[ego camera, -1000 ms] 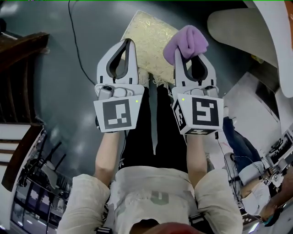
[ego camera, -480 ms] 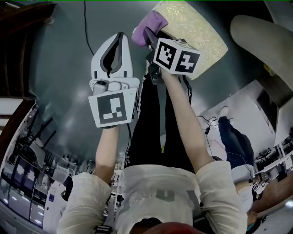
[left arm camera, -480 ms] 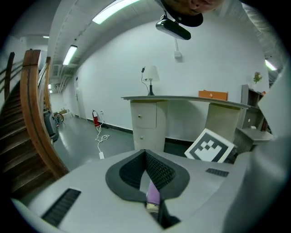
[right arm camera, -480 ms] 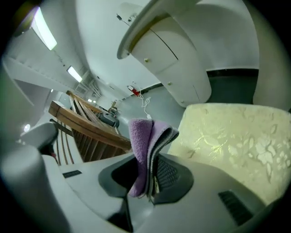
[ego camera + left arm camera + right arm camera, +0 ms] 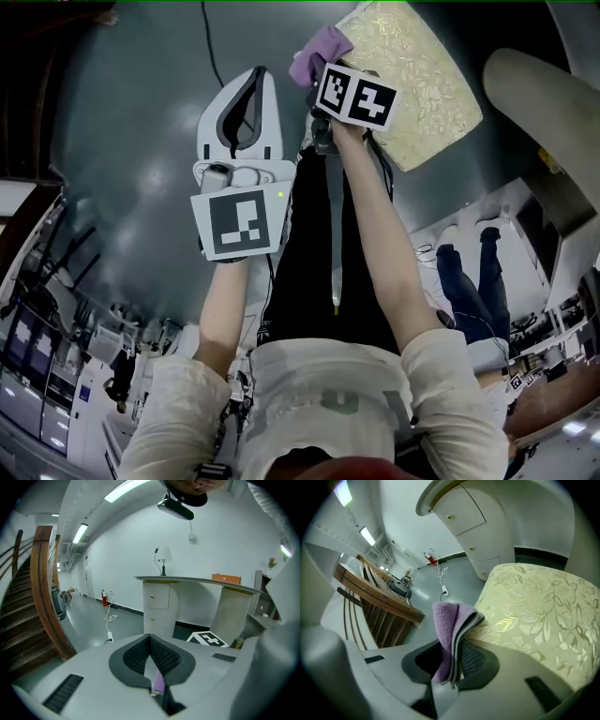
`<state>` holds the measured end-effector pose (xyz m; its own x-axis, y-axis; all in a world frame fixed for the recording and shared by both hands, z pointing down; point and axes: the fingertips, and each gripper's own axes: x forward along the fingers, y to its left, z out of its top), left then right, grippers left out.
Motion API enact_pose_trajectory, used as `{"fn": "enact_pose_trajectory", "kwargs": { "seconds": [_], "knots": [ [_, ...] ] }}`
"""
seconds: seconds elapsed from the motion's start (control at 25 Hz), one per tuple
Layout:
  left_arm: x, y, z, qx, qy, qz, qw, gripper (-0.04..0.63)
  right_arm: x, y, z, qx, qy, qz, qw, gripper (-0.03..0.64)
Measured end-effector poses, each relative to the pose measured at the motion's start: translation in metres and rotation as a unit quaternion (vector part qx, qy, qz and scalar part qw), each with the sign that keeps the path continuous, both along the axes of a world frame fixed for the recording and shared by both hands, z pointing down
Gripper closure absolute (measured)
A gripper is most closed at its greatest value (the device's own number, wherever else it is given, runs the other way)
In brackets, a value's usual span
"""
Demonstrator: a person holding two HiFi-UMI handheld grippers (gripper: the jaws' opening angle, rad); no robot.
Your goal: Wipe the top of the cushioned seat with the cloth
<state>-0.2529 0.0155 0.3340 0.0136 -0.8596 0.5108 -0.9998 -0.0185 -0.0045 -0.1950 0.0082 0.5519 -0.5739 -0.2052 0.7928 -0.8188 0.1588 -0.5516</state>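
Purple cloth [image 5: 449, 620] is hanging clenched in my right claw [image 5: 457, 657] near the frame's top; I'm aiming to press it flat across the seat [image 5: 534, 606] in overlapping strokes, left claw [image 5: 150, 639] idling clenched, empty.

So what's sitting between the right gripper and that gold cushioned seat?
Only the purple cloth: the right gripper is shut on it, and its folded end sticks out by the cushioned seat's edge. The right gripper view shows it best.
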Motion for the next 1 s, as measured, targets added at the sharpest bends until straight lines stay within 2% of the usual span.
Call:
{"fn": "enact_pose_trajectory", "kwargs": {
  "seconds": [0.2, 0.44, 0.8, 1.0],
  "knots": [
    [-0.018, 0.007, -0.018, 0.001, -0.004, -0.004, 1.0, 0.589, -0.005, 0.006, -0.015, 0.007, 0.007, 0.0, 1.0, 0.525],
    [0.001, -0.008, -0.005, -0.004, -0.008, 0.013, 0.9999, 0.589, 0.033, 0.012, -0.003, 0.015, 0.026, -0.007, 1.0, 0.525],
    [0.07, -0.028, 0.012, -0.007, 0.004, 0.086, 0.9963, 0.589, 0.149, 0.053, 0.006, 0.005, 0.069, 0.05, 0.996, 0.525],
    [0.107, -0.036, 0.017, -0.015, 0.005, 0.139, 0.9901, 0.589, 0.217, 0.085, 0.006, -0.012, 0.101, 0.094, 0.99, 0.525]
  ]
}}
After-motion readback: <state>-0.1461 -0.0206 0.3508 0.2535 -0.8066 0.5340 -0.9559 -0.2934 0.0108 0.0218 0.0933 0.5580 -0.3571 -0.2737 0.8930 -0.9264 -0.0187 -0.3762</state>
